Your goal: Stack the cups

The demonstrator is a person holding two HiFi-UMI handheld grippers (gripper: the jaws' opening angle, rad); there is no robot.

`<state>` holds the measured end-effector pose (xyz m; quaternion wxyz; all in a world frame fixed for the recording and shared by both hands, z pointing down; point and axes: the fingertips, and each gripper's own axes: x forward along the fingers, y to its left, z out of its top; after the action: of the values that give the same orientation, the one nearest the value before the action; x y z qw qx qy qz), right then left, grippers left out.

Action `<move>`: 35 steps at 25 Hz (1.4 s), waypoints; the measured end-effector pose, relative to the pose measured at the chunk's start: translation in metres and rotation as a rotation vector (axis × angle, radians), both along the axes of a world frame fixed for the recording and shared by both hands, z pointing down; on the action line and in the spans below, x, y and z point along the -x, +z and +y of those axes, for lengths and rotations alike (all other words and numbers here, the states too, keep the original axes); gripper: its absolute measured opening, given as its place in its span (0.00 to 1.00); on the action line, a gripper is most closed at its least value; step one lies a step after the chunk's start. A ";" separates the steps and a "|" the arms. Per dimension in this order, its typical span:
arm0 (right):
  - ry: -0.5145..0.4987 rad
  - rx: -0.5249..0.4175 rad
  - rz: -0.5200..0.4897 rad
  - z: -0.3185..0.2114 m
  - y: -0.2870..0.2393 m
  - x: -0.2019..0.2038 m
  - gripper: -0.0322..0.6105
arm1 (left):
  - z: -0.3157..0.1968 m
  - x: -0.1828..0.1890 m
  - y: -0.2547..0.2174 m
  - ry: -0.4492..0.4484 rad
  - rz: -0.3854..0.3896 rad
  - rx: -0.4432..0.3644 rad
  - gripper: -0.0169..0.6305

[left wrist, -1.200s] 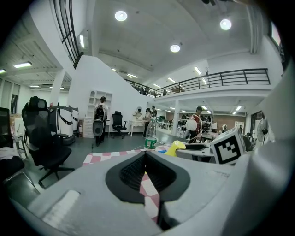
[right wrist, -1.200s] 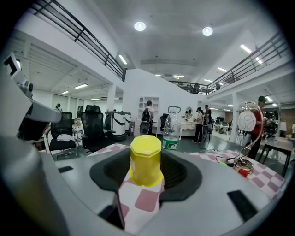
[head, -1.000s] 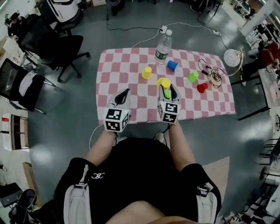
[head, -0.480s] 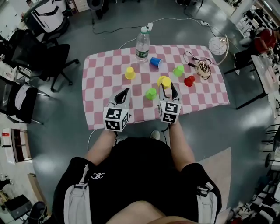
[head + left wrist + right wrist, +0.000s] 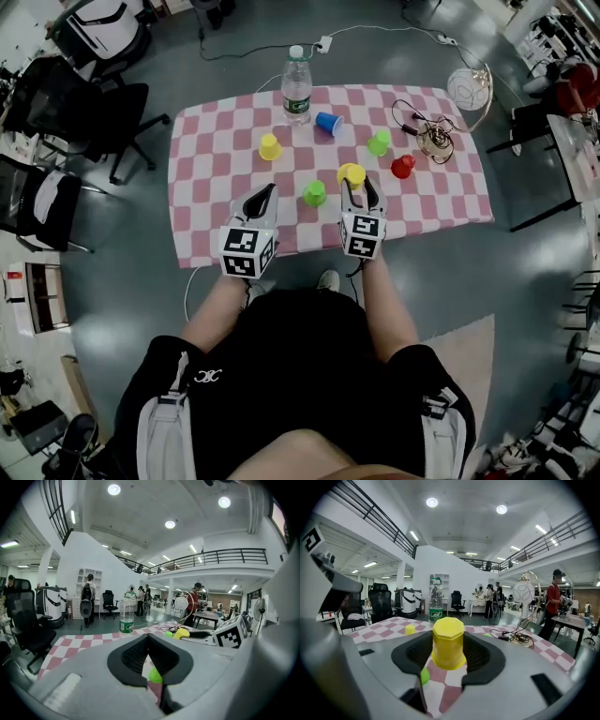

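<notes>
My right gripper [image 5: 360, 186] is shut on an upside-down yellow cup [image 5: 352, 173], which fills the space between its jaws in the right gripper view [image 5: 448, 641]. A green cup [image 5: 315, 193] stands on the checkered table [image 5: 216, 187], just left of that gripper and between my two grippers. My left gripper [image 5: 270, 191] hovers over the table's near part, its jaws meeting at the tips with nothing in them. Farther back stand a second yellow cup [image 5: 270, 147], a blue cup [image 5: 327, 123] lying on its side, another green cup [image 5: 379, 142] and a red cup [image 5: 403, 166].
A water bottle [image 5: 296, 84] stands at the table's far edge. A tangle of cables [image 5: 431, 139] lies at the far right of the cloth. A fan [image 5: 469, 89] stands by the far right corner, and office chairs [image 5: 94, 103] to the left.
Both grippers have moved to the right along the table. The yellow cup rode along in the right gripper, which was over the near green cup and now stands to its right.
</notes>
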<state>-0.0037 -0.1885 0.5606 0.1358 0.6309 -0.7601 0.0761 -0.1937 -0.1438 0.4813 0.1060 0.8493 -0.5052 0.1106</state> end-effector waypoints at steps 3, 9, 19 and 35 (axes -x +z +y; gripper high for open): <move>-0.032 0.035 -0.002 -0.002 0.021 0.003 0.37 | -0.001 0.002 0.006 -0.029 -0.006 0.016 0.05; -0.075 0.107 0.014 -0.001 0.058 0.010 0.37 | 0.000 0.007 0.017 -0.071 -0.021 0.042 0.05; -0.099 0.178 -0.001 0.002 0.098 0.008 0.37 | 0.004 0.007 0.033 -0.110 -0.034 0.080 0.05; -0.127 0.216 -0.016 -0.004 0.132 0.011 0.37 | 0.015 0.009 0.047 -0.149 -0.045 0.112 0.05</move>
<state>-0.0147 -0.1926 0.6928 0.2015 0.5627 -0.7868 0.1539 -0.2030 -0.1291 0.5285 0.1500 0.7993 -0.5624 0.1497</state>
